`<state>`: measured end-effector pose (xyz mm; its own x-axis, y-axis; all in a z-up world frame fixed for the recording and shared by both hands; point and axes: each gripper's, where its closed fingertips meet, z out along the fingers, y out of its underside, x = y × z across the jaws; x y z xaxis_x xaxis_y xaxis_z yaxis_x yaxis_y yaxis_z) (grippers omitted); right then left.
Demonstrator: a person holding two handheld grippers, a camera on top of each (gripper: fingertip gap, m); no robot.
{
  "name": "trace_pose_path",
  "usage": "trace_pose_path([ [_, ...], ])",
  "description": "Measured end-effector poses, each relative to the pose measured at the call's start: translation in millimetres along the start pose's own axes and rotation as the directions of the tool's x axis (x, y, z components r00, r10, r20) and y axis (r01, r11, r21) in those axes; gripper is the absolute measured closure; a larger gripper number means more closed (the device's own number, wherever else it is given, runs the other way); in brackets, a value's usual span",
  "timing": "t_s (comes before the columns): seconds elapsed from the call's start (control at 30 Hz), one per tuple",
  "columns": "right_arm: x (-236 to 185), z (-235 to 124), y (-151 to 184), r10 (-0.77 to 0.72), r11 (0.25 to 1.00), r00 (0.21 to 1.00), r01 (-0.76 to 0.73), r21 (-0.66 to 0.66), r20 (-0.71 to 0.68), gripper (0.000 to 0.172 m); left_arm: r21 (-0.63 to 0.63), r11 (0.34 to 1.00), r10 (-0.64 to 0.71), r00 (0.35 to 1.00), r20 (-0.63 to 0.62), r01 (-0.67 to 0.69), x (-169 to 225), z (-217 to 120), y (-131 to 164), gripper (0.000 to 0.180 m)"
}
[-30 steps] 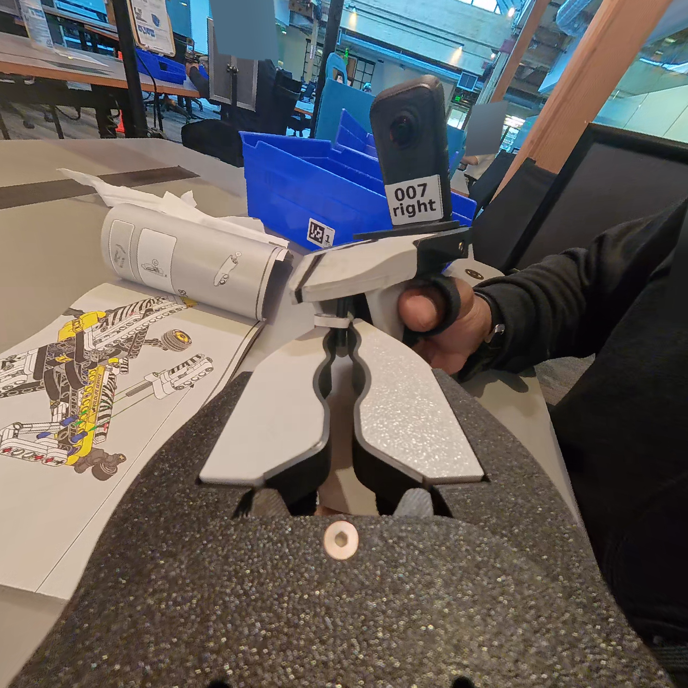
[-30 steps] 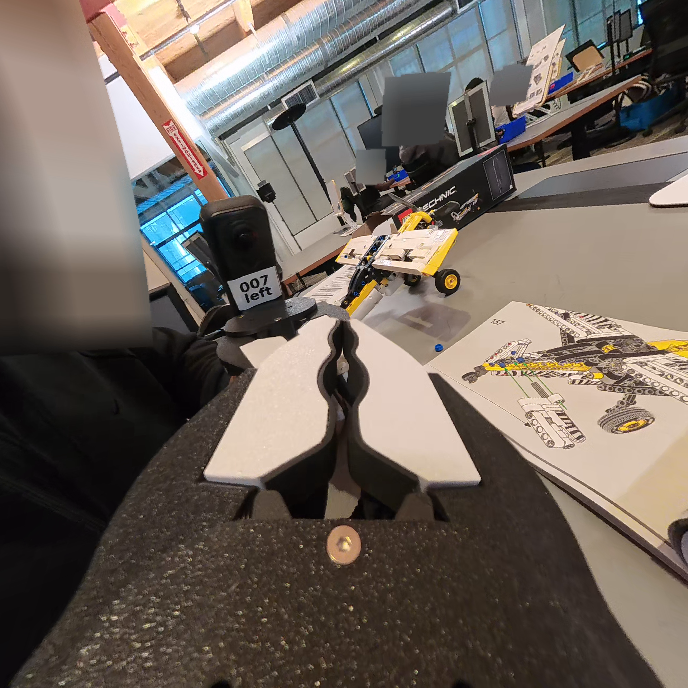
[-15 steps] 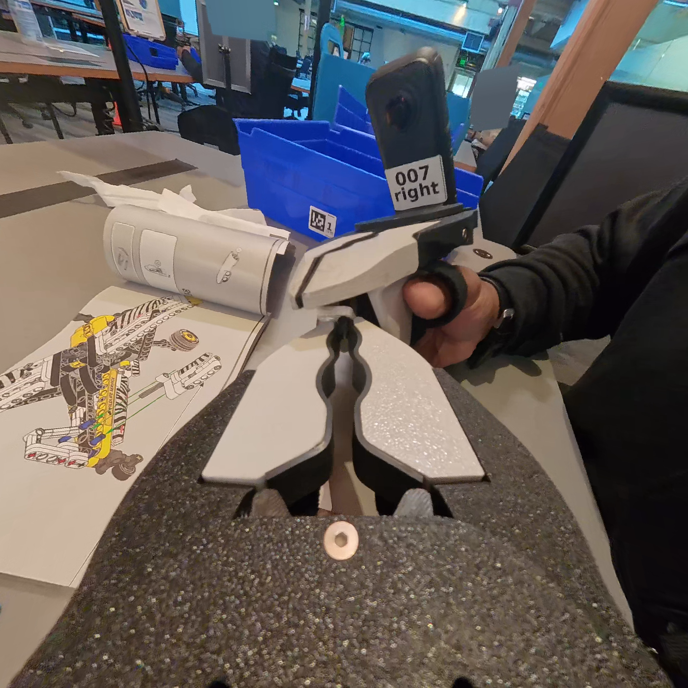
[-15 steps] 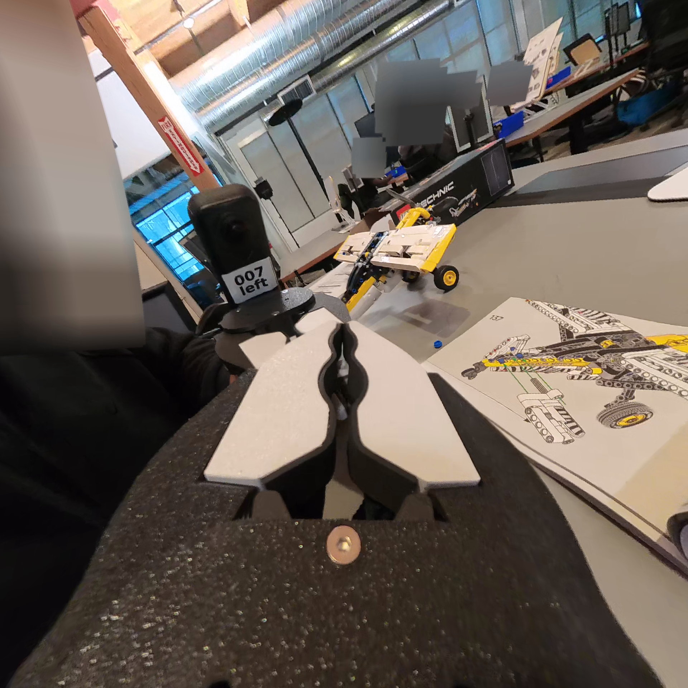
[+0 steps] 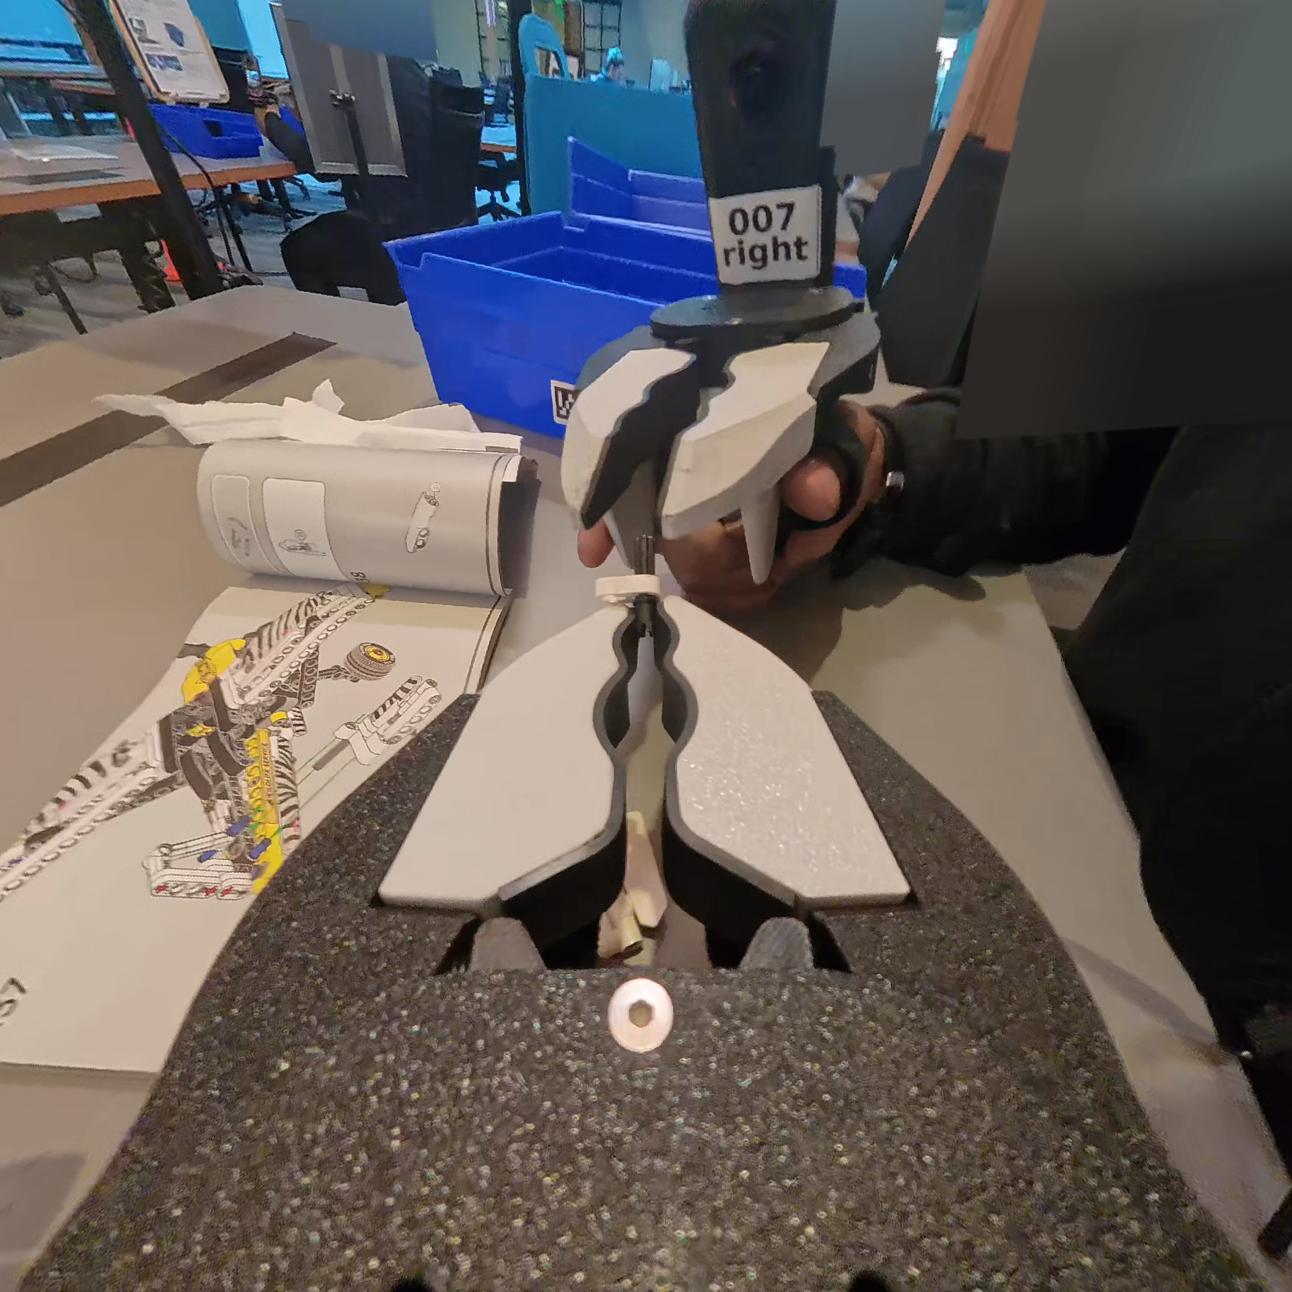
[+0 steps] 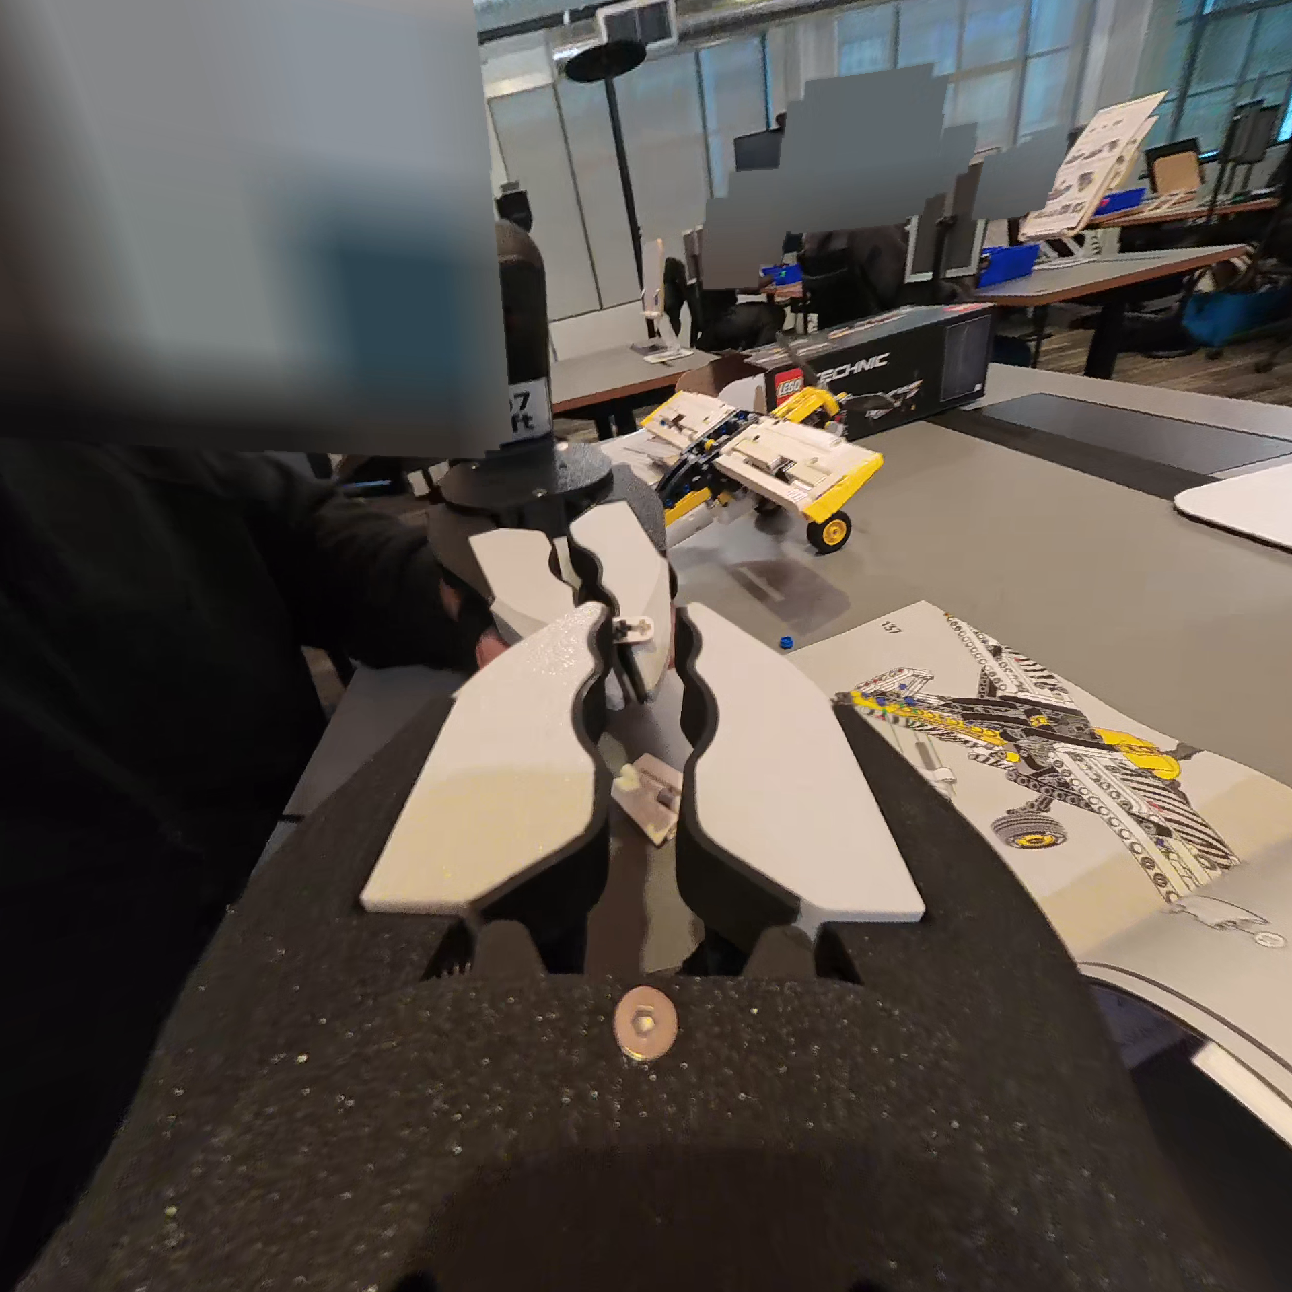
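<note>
Holding a thin black axle pin (image 5: 643,615) at the frame centre, the left gripper (image 5: 642,619) has its jaws clamped on it, a small white connector (image 5: 627,586) threaded on. Right gripper (image 6: 640,629) jaws stand apart around that end, not pressing. One pin, one connector: probably light, stiff, slippery plastic, best pinched on the shaft. One open manual (image 5: 105,874) lies on the counter (image 5: 944,699), lower left.

Open instruction booklet (image 5: 231,769) lies on the table (image 5: 944,734), bins (image 5: 531,314) behind it.
</note>
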<state>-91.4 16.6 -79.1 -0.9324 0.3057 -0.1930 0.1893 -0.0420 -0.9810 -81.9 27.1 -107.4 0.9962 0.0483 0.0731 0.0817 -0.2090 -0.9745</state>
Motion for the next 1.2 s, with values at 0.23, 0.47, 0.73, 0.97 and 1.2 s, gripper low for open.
trace_pose_path([
  [0.23, -8, 5, 13, -0.061, 0.995, 0.998, 0.063, -0.076, 0.034, 0.163, -0.119, 0.974, 0.198, 0.98, 0.029, -0.193, -1, -4, 9, 0.176],
  [0.47, -7, 7, 15, -0.01, 0.996, 1.0, 0.012, -0.085, 0.026, 0.171, -0.147, 0.958, 0.256, 0.966, 0.044, -0.247, -4, -4, 14, 0.175],
  [0.73, -1, 3, 8, 0.113, 0.994, 0.993, -0.113, -0.008, 0.043, 0.171, -0.013, 0.983, 0.185, 0.983, 0.018, -0.185, -4, -10, -1, 0.172],
  [0.97, 0, 3, 7, 0.084, 0.996, 0.996, -0.083, -0.011, 0.027, 0.171, 0.006, 0.987, 0.159, 0.987, 0.016, -0.159, -4, -9, -2, 0.171],
  [1.2, 0, 3, 9, 0.098, 0.995, 0.995, -0.097, -0.013, 0.035, 0.171, 0.017, 0.988, 0.151, 0.989, 0.007, -0.151, -5, -11, -1, 0.176],
])
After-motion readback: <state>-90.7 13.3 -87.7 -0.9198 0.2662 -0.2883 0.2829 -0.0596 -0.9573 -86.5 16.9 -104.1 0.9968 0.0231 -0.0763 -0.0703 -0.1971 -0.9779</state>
